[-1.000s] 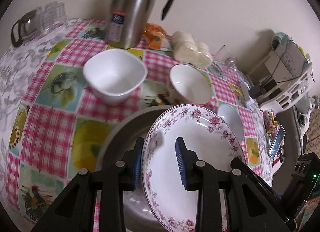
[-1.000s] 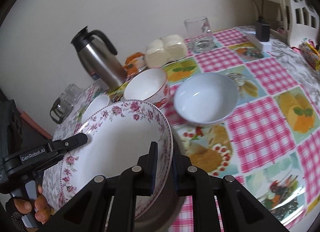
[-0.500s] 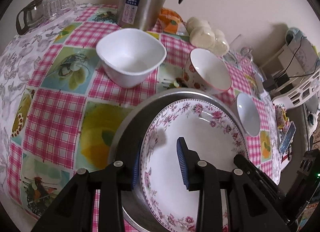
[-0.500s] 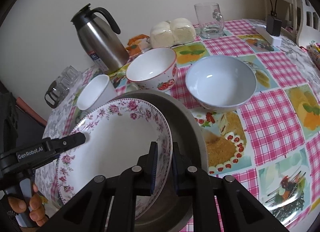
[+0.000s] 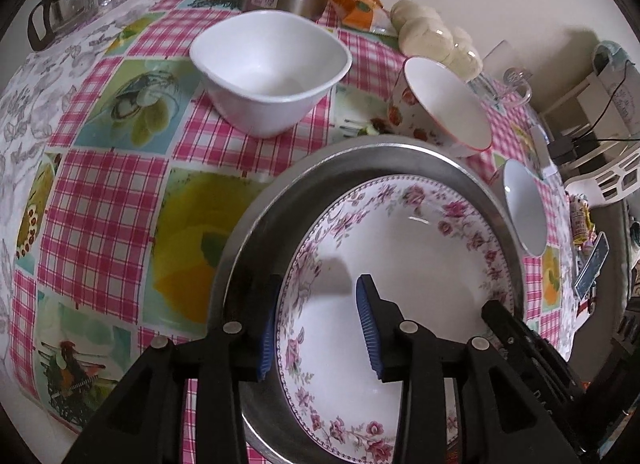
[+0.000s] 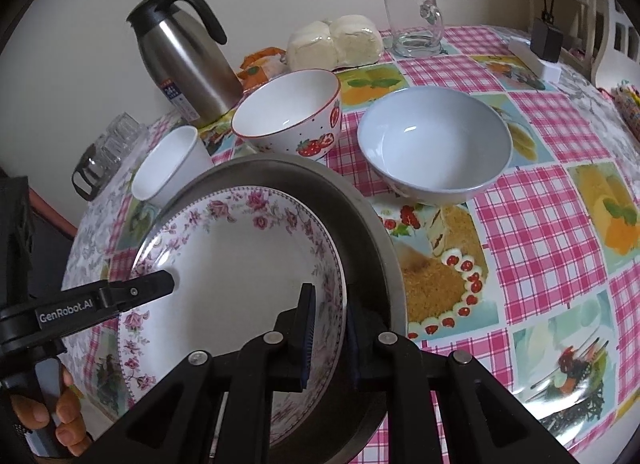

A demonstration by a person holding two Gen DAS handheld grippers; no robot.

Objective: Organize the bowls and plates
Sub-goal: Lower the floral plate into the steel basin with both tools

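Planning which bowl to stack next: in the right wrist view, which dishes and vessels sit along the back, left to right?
Square white bowl → steel thermos jug with black handle → strawberry-print bowl → pale blue round bowl; behind it, the clear glass mug.

The right tool [image 6: 326, 338] pinches the floral plate [image 6: 240, 264] rim inside the steel pan [image 6: 372, 232].
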